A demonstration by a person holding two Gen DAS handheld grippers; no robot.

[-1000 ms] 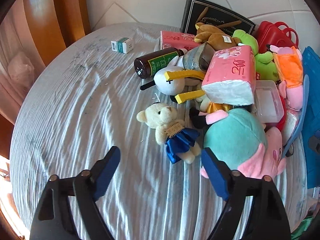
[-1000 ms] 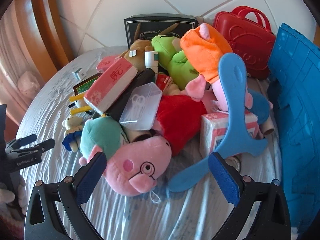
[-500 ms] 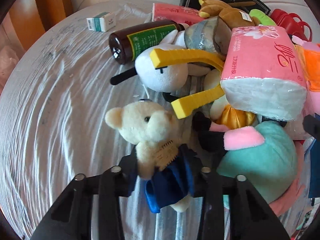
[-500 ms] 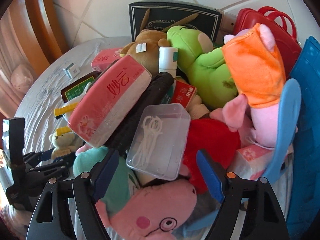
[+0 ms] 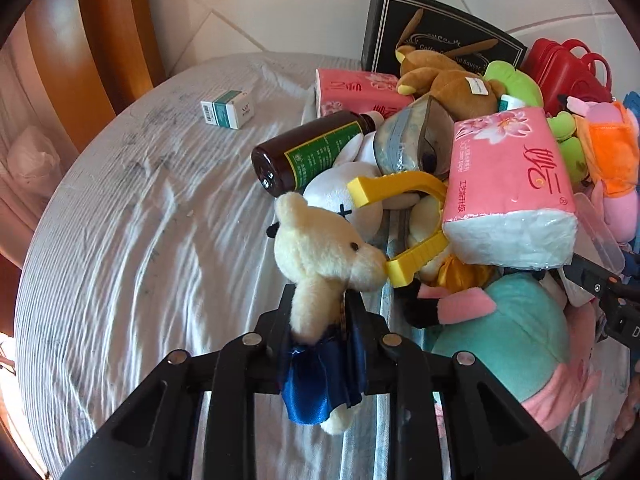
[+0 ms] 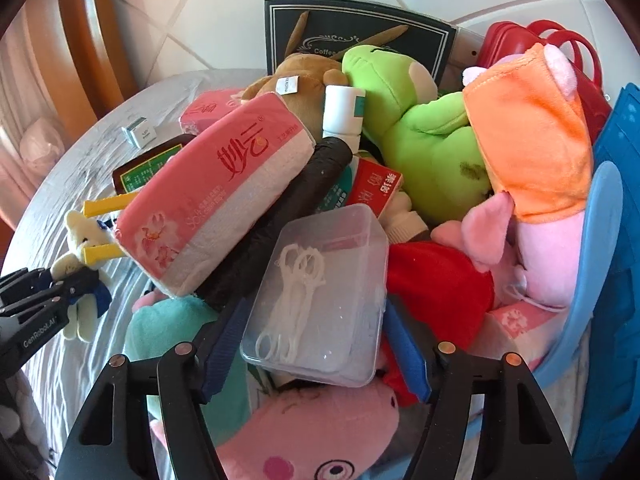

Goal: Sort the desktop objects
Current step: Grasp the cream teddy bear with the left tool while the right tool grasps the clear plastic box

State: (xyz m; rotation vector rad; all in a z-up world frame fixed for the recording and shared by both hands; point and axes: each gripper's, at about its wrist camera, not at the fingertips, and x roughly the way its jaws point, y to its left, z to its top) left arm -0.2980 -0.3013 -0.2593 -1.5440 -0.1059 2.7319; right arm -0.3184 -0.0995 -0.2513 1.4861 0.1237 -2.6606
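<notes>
My left gripper (image 5: pixel 320 320) is shut on a small cream teddy bear (image 5: pixel 324 256) in a blue satin dress and holds it up beside the pile. The bear (image 6: pixel 78 264) and the left gripper (image 6: pixel 60 284) also show in the right wrist view. My right gripper (image 6: pixel 314 344) has its blue pads on both sides of a clear plastic box of floss picks (image 6: pixel 320 296) on top of the pile. Whether the pads touch the box I cannot tell. A pink tissue pack (image 6: pixel 216 196) lies left of the box.
A heap of plush toys fills the table's right half: a green one (image 6: pixel 424 140), an orange-hooded pig (image 6: pixel 532 136), a pink pig (image 6: pixel 308 436). A brown bottle (image 5: pixel 308 152), a yellow clip (image 5: pixel 404 228), a small white box (image 5: pixel 228 110), a red case (image 5: pixel 568 68) and a blue basket (image 6: pixel 616 280) are around.
My left gripper has lifted the teddy bear up off the cloth. My right gripper has moved forward over the pile and its pads now flank the clear box.
</notes>
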